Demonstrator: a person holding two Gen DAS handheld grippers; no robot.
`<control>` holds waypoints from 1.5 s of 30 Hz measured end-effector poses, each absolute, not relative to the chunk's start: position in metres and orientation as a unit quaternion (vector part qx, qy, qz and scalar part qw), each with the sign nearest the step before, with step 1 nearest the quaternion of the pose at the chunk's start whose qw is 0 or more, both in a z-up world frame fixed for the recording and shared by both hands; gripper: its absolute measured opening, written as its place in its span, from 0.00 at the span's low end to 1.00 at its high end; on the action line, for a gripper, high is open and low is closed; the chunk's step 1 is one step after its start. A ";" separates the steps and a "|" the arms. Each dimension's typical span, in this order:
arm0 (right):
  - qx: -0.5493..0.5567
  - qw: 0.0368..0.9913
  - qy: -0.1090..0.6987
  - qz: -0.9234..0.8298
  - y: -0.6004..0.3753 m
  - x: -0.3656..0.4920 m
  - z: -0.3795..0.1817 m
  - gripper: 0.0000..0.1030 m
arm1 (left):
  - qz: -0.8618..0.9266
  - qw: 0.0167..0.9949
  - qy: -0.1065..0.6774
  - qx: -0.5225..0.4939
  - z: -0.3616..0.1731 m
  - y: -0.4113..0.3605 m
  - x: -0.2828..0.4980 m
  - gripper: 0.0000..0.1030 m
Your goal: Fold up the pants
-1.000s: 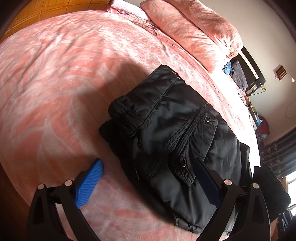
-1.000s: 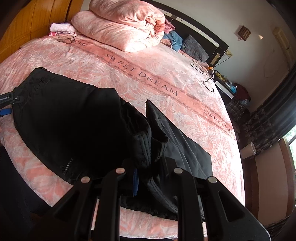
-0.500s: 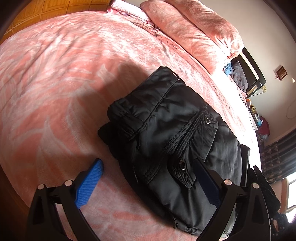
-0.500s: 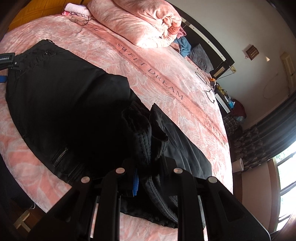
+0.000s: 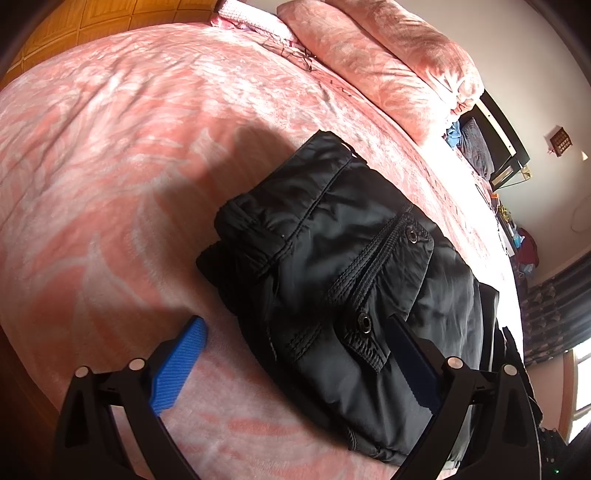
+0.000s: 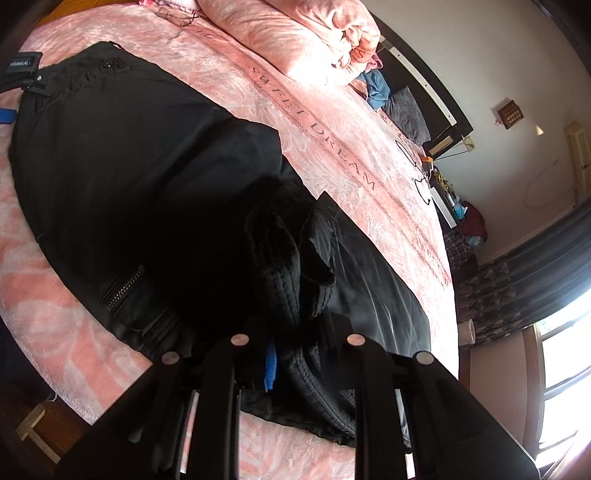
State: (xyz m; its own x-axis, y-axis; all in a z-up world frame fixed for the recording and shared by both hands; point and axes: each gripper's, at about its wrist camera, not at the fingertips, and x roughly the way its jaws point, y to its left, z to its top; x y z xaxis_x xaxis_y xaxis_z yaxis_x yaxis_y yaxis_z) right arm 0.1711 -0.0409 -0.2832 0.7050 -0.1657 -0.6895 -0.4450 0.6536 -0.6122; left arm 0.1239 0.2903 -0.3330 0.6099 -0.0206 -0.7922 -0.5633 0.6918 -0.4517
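The left hand-held gripper hangs spread wide over the bed, holding nothing. Its bright blue pad at 7 o'clock is over bare blanket, while the other pad at 5 o'clock lies in shadow over the pants, and whether it touches the cloth cannot be made out. In the left wrist view the black pants lie at centre, running toward 4 o'clock, where the gripper frame cuts them off. Two snap buttons show on the pocket flap.

The right hand-held gripper is closed on a bunched fold of the pants. A sliver of blue pad shows at 6 o'clock; the cloth hides the rest of the fingers. In the right wrist view the pants stretch from 10 o'clock down to 5 o'clock, much of the middle too dark to read; one zipper shows at 8 o'clock. Part of the left hand-held gripper's frame shows at the 10 o'clock edge.

A folded pink quilt sits at 12 o'clock, and the blanket's lettering runs toward 3 o'clock. One dark cushion lies at 2 o'clock beside the black headboard, with curtains at 3 o'clock.
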 end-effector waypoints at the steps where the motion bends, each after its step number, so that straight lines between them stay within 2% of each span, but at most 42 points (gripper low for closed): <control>1: -0.409 0.827 0.376 0.084 -0.040 0.171 -0.285 0.17 | 0.165 0.823 0.410 -0.356 -0.333 0.290 0.124 0.95; 4: -0.414 0.822 0.381 0.084 -0.039 0.170 -0.292 0.19 | 0.164 0.824 0.410 -0.355 -0.333 0.290 0.123 0.95; 7: -0.422 0.816 0.385 0.087 -0.036 0.166 -0.301 0.25 | 0.164 0.824 0.411 -0.353 -0.333 0.289 0.123 0.95; 11: -0.408 0.808 0.408 0.116 -0.035 0.161 -0.304 0.52 | 0.163 0.823 0.414 -0.352 -0.333 0.289 0.122 0.95; 14: -0.363 0.814 0.427 0.151 -0.038 0.155 -0.281 0.63 | 0.163 0.824 0.411 -0.355 -0.333 0.289 0.121 0.95; 19: -0.166 0.839 0.487 0.177 -0.077 0.185 -0.224 0.64 | 0.162 0.824 0.406 -0.360 -0.333 0.291 0.120 0.95; 24: -0.081 0.809 0.558 0.168 -0.089 0.231 -0.239 0.64 | 0.157 0.824 0.403 -0.366 -0.334 0.293 0.118 0.95; 25: -0.084 0.802 0.568 0.164 -0.086 0.235 -0.247 0.62 | 0.157 0.824 0.402 -0.368 -0.334 0.294 0.118 0.95; 26: -0.089 0.796 0.578 0.157 -0.085 0.239 -0.255 0.43 | 0.155 0.823 0.402 -0.369 -0.334 0.295 0.117 0.95; 29: -0.058 0.780 0.602 0.161 -0.091 0.244 -0.266 0.13 | 0.154 0.824 0.401 -0.370 -0.334 0.296 0.117 0.95; 36: -0.055 0.813 0.545 0.199 -0.090 0.211 -0.233 0.10 | 0.153 0.824 0.396 -0.374 -0.334 0.297 0.116 0.95; 41: -0.078 0.785 0.577 0.213 -0.086 0.205 -0.272 0.10 | 0.155 0.824 0.399 -0.371 -0.334 0.297 0.118 0.95; 45: -0.084 0.785 0.571 0.225 -0.080 0.205 -0.269 0.10 | 0.157 0.824 0.400 -0.370 -0.334 0.296 0.119 0.95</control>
State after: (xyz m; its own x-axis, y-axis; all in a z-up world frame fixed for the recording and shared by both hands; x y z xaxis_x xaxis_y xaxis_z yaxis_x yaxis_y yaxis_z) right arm 0.2052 -0.0804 -0.2691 0.2456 0.2571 -0.9346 -0.4492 0.8846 0.1253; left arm 0.1193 0.2955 -0.3342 0.6307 -0.0371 -0.7751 -0.5550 0.6766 -0.4840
